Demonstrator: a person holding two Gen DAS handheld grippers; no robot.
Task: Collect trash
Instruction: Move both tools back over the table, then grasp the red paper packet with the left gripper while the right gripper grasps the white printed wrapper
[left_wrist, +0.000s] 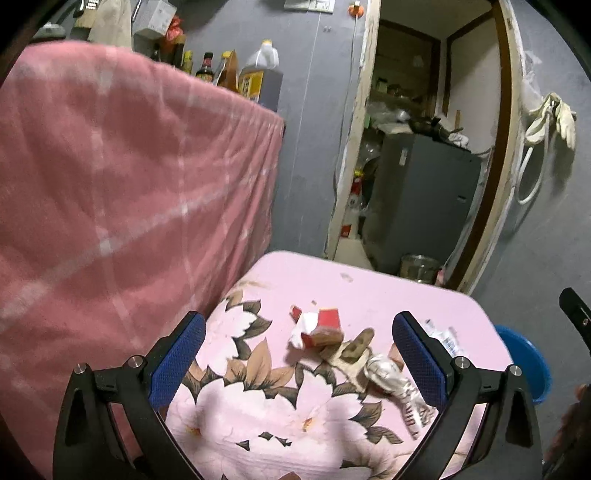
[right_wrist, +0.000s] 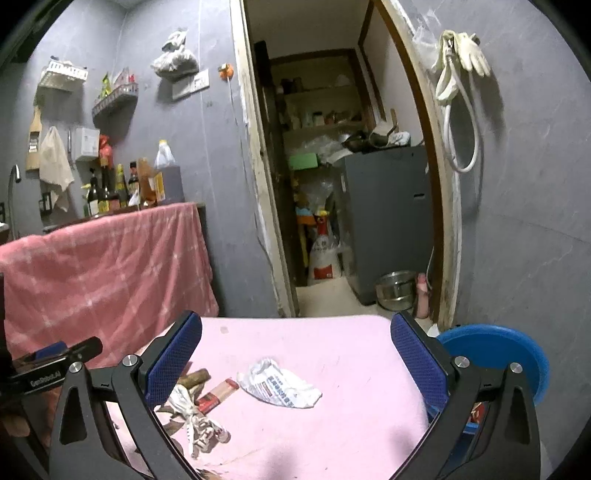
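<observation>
Trash lies on a pink flowered table (left_wrist: 332, 288). In the left wrist view I see a torn red and white pack (left_wrist: 317, 326), a brown scrap (left_wrist: 356, 345) and a twisted white wrapper (left_wrist: 395, 384). My left gripper (left_wrist: 299, 343) is open and empty, hovering over them. In the right wrist view a crumpled white printed wrapper (right_wrist: 280, 384) lies mid-table, with a red and tan pack (right_wrist: 218, 395), a brown scrap (right_wrist: 194, 378) and a twisted white wrapper (right_wrist: 195, 421) to its left. My right gripper (right_wrist: 295, 350) is open and empty above the table.
A blue basin (right_wrist: 495, 354) sits low past the table's right edge; it also shows in the left wrist view (left_wrist: 524, 358). A counter draped in a pink plaid cloth (left_wrist: 110, 203) stands left, bottles (left_wrist: 258, 74) on top. A doorway (right_wrist: 351, 184) leads to a storeroom.
</observation>
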